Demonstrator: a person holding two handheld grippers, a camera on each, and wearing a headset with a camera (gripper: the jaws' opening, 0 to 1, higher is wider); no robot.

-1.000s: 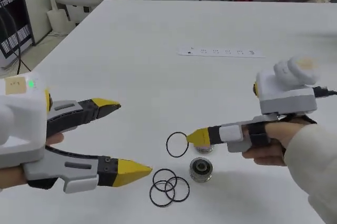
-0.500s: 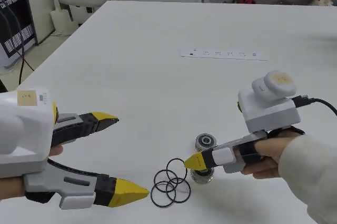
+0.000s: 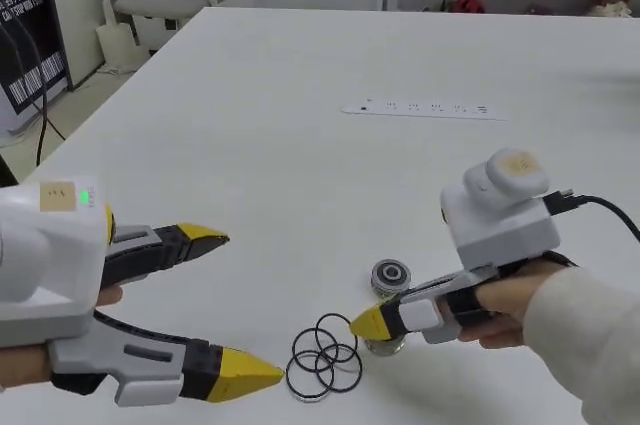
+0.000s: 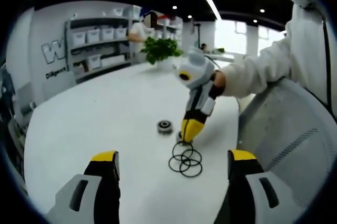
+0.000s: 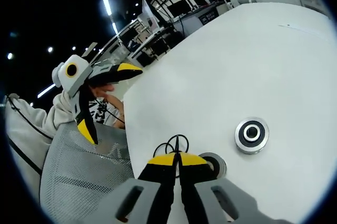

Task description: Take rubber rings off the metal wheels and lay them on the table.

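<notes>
Yellow-tipped and spread wide, the fingers of the left gripper [image 3: 252, 307] are hovering above the white worktop [image 3: 300, 145] at the near left, holding nothing. Just right of them, the black rubber rings [image 3: 325, 357] are lying in an overlapping heap on the worktop. I am keeping the right gripper [image 3: 368, 323] low with its fingers pressed together. Their tips are sitting at the heap's right edge, over the nearer metal wheel [image 3: 387, 346], and I cannot tell whether a ring is pinched between them. The second metal wheel [image 3: 390, 274] is lying flat just beyond, apart from the rings. A white power strip [image 3: 425, 108] is lying far across the worktop.
</notes>
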